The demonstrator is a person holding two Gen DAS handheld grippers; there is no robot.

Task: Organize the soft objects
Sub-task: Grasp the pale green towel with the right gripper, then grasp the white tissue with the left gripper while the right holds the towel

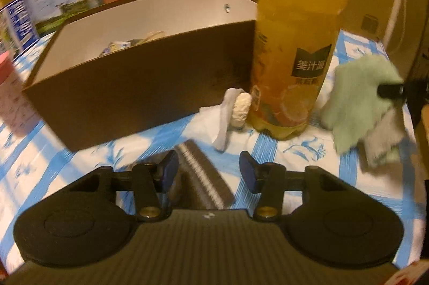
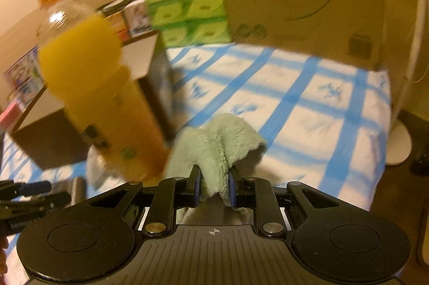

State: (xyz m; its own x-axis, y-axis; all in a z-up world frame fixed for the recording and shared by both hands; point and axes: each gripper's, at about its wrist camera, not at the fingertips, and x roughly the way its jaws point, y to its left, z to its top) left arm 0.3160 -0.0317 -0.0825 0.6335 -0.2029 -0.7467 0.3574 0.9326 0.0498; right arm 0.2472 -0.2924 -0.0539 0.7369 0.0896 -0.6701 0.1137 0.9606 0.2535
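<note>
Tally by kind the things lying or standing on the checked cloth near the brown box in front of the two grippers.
Green towel, pinched in the right gripper: 1
White cloths beside the bottle: 1, maybe more bunched together
Brown striped cloth under the left gripper: 1
Orange juice bottle: 1
Total: 4

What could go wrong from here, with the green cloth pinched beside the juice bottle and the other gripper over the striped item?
1. The right gripper pinches only a fold of the green cloth; it may slip out.
2. The cloth hangs close to the tall juice bottle; swinging it toward the brown box could topple the bottle.
3. The left gripper is open over the striped item, so it may grab poorly.
</note>
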